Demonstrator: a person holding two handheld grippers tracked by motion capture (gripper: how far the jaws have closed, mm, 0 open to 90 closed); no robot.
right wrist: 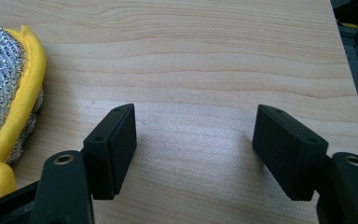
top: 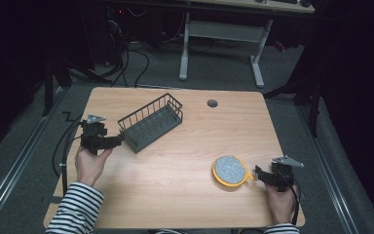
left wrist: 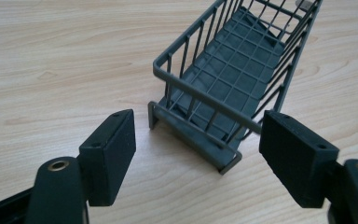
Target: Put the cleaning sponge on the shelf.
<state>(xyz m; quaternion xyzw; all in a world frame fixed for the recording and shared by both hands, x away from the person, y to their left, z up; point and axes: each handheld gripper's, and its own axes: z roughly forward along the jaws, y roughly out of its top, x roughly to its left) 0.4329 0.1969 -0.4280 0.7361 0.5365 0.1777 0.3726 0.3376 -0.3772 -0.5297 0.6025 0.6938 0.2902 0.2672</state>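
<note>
**Jaws wide at the basket's near end**

Jaws of the left gripper (left wrist: 198, 154) stand wide apart with nothing between the pads; the short end wall of the basket (left wrist: 233, 88) sits just ahead of them, apart from both pads and a little toward the right-hand one. The basket's long axis runs straight away from this gripper, so a close here would take the end wall across its width only if the pads first came forward on either side of it. In the high view the basket (top: 151, 123) lies slantwise near the desk's far left corner, its low end toward the left gripper (top: 119, 139), which is the nearer of the two by far.

The right gripper (right wrist: 193, 149) also has its jaws spread and empty over bare desk (right wrist: 205, 60). A round scrubber (top: 230, 170) with a yellow rim lies just beside it, near the desk's front right corner, off to the side of the jaws rather than between them.
</note>
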